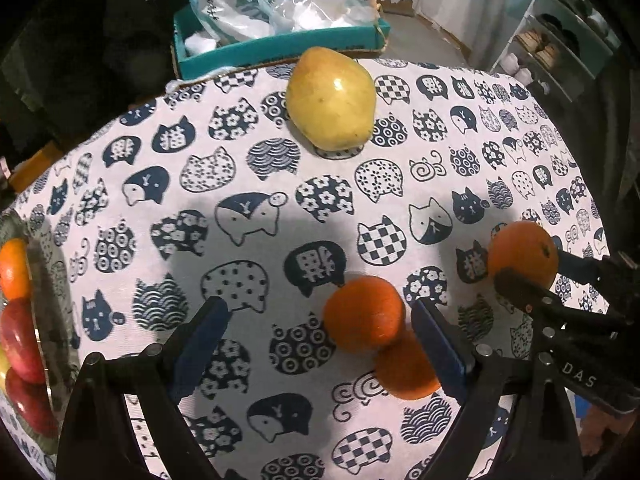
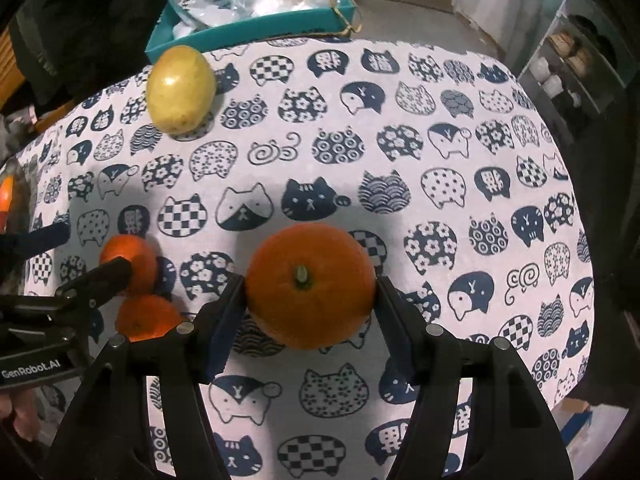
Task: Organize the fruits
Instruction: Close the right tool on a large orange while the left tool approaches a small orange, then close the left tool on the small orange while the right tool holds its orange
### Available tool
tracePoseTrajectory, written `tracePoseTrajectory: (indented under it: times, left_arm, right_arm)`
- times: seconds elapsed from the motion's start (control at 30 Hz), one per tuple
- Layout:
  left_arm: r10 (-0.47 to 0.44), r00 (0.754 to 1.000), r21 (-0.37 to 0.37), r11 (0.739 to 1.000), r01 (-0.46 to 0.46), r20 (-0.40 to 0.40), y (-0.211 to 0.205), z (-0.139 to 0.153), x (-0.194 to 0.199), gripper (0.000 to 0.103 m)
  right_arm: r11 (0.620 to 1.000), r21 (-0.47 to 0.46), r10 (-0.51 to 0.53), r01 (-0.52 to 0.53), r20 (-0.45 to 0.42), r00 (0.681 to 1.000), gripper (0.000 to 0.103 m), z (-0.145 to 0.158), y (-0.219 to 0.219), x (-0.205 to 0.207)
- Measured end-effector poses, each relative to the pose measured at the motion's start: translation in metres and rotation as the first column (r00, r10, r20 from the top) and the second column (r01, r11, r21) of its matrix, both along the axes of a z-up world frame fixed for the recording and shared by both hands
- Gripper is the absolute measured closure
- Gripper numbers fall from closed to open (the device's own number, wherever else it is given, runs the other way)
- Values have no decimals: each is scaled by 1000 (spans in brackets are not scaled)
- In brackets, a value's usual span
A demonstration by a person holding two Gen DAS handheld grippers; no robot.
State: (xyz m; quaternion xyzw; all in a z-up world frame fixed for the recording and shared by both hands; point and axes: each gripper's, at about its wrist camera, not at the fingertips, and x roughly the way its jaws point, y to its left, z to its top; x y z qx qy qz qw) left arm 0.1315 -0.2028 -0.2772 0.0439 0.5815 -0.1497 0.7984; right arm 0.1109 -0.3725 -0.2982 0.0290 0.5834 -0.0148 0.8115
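Observation:
My right gripper [image 2: 310, 294] is shut on an orange [image 2: 310, 264], stem end up, just over the cat-print cloth [image 2: 400, 152]; its pads press both sides. The left wrist view has that same orange [image 1: 524, 252] at the right, inside the right gripper [image 1: 532, 268]. My left gripper [image 1: 320, 320] is open and points down at the cloth. A second orange [image 1: 362, 312] lies between its fingers, close to the right finger [image 1: 436, 340]. A third orange [image 1: 404, 376] lies beside it, partly behind that finger. A yellow pear [image 1: 332, 98] stands far back.
A glass bowl [image 1: 44, 248] at the left edge holds red apples [image 1: 20, 340] and an orange [image 1: 14, 268]. Behind the table, a teal box [image 1: 280, 46] holds plastic bags. A shelf unit [image 1: 560, 52] stands at the far right.

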Motion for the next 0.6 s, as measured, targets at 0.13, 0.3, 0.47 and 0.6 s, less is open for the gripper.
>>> tracePoseTrajectory:
  times: [0.13,0.3,0.47,0.6]
  left_arm:
    - [-9,1000,-8,1000,9,-23,-5,-4,1,24]
    - [-30,998,-16,999,29,-47,-10,-9,-1,36]
    - [-51,997,-32,998,50,-50,-15,-10,-3,47]
    - [-71,996,-44,997,69,-50,-19,-9,-4,57]
  right_arm:
    - [1000,6,-3,3,-14,1000,39,-8,-3,-2]
    - [1000,21,-4,4,-16,1000,38,-12,-6,-4]
    - [1000,27,-11,12,-23,1000,37,-13,-6,-5]
    - [999,43,-17,19,-33,999,37,-13,-7,-4]
